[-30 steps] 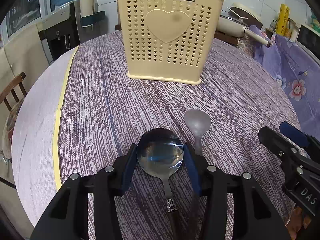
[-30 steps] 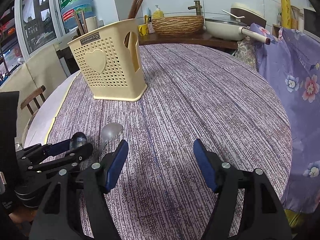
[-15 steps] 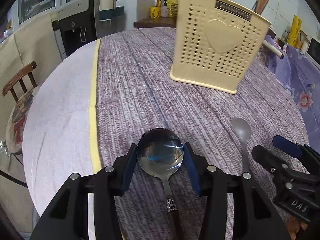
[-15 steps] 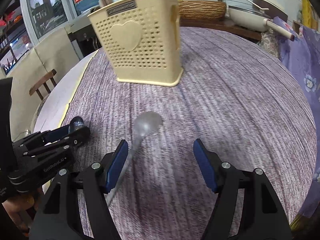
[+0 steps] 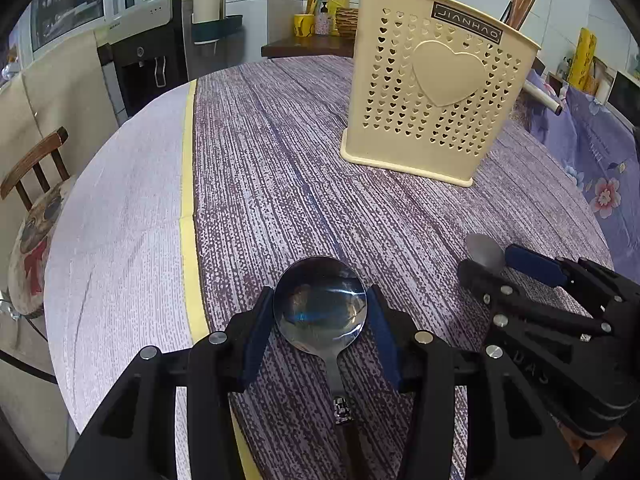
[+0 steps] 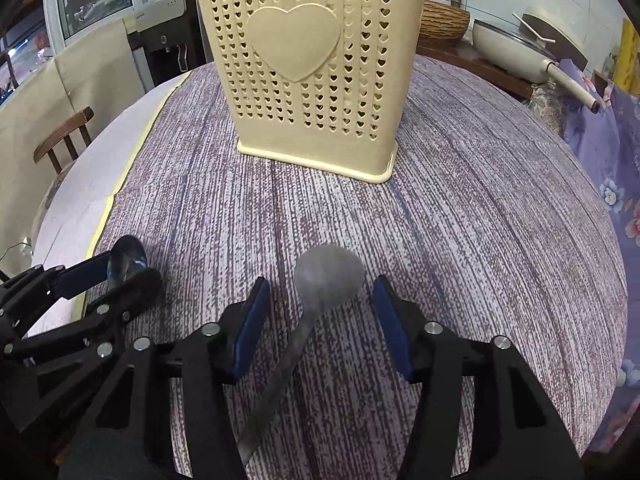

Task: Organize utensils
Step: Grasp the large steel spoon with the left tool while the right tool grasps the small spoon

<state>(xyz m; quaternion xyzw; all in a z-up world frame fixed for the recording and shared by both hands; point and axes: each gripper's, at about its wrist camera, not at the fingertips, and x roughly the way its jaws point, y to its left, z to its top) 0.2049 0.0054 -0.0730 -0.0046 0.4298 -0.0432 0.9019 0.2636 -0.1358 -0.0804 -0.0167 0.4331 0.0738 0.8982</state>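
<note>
My left gripper (image 5: 320, 320) was a matte black plastic frame with two angular arms, each ending in a finger faced with a dark blue pad (image 5: 256, 332). Round silver screw heads (image 5: 218, 337) sat at the joints, and triangular cut-outs lightened the arms. My right gripper (image 6: 320, 320) was built the same way: black arms, blue pads (image 6: 390, 324), silver screws (image 6: 433, 327). Seen from the left wrist camera, its black side carried several bolts and faint raised lettering, too dim for me to read.
</note>
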